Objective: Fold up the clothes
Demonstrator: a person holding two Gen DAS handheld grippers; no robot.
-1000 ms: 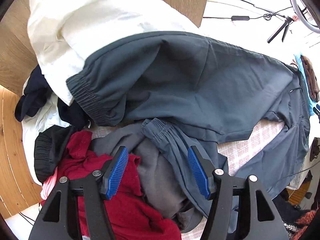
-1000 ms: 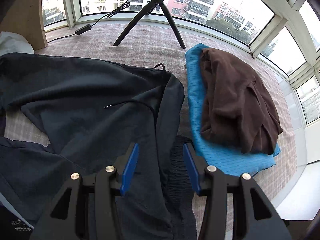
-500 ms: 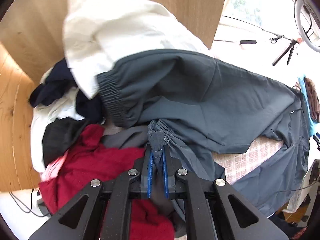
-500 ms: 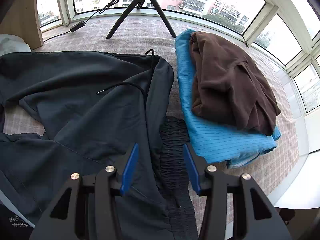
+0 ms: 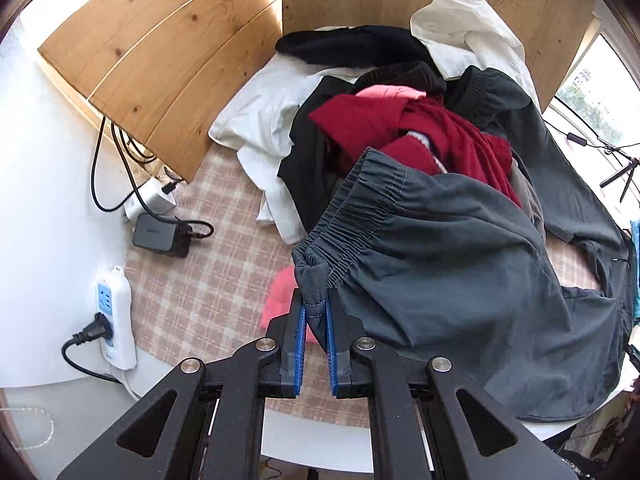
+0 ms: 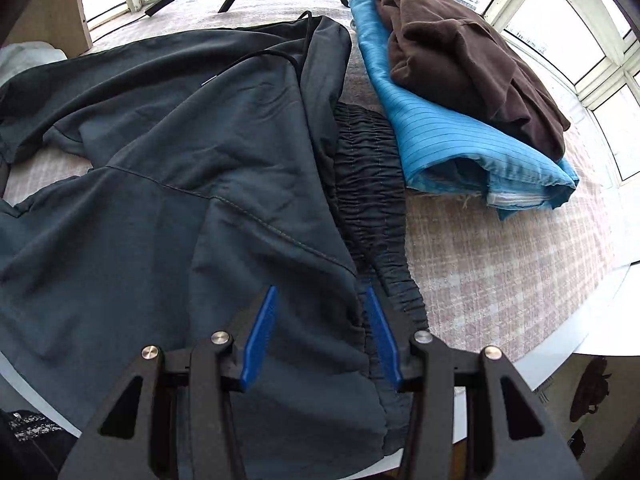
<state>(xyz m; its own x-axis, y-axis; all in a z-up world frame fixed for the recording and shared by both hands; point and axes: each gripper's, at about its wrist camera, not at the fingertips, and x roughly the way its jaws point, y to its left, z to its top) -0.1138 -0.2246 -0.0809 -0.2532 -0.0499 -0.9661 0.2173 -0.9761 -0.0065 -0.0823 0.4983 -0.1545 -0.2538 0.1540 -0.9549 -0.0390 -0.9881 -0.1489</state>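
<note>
An elastic cuff of dark grey trousers point(image 5: 460, 264) is pinched by the left gripper point(image 5: 316, 312), while the right gripper point(image 6: 320, 332) is held half open over their waistband point(image 6: 368, 184).

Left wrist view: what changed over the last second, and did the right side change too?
The left tool went from open above the grey trousers' ankle cuff to shut on it, then carried it off the red garment out over the checked cloth. The right tool stayed open and slid nearer along the trousers' waistband. The blue and brown folded pieces stayed put.
</note>
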